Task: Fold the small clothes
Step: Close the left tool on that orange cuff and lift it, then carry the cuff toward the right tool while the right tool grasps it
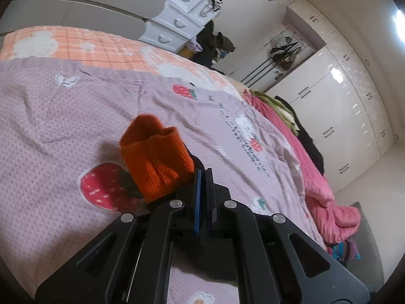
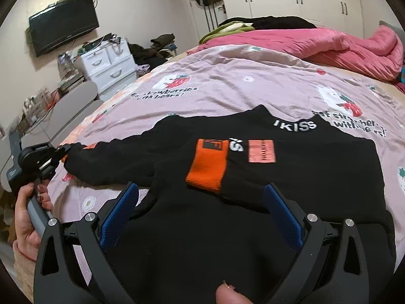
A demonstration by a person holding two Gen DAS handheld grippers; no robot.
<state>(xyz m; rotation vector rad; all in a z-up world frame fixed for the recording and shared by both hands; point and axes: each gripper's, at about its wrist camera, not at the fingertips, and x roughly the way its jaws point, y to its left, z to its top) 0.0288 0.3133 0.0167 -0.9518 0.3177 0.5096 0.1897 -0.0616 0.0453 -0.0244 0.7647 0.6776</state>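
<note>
Jaws: left gripper (image 1: pixel 202 177) clamps orange cuff (image 1: pixel 154 157); right gripper (image 2: pixel 201 197) spread, angled down over sweater (image 2: pixel 303 177).

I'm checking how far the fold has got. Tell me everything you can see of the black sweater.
The black sweater lies flat on the lilac strawberry-print bedspread, collar away from the right wrist camera, with white lettering at the neck and a pinkish patch on the chest. It looks like soft knit. One sleeve is already folded across the chest, its ribbed orange cuff lying there. The other sleeve stretches sideways, its orange cuff pinched in the shut left gripper. The open right gripper hovers over the hem.
</note>
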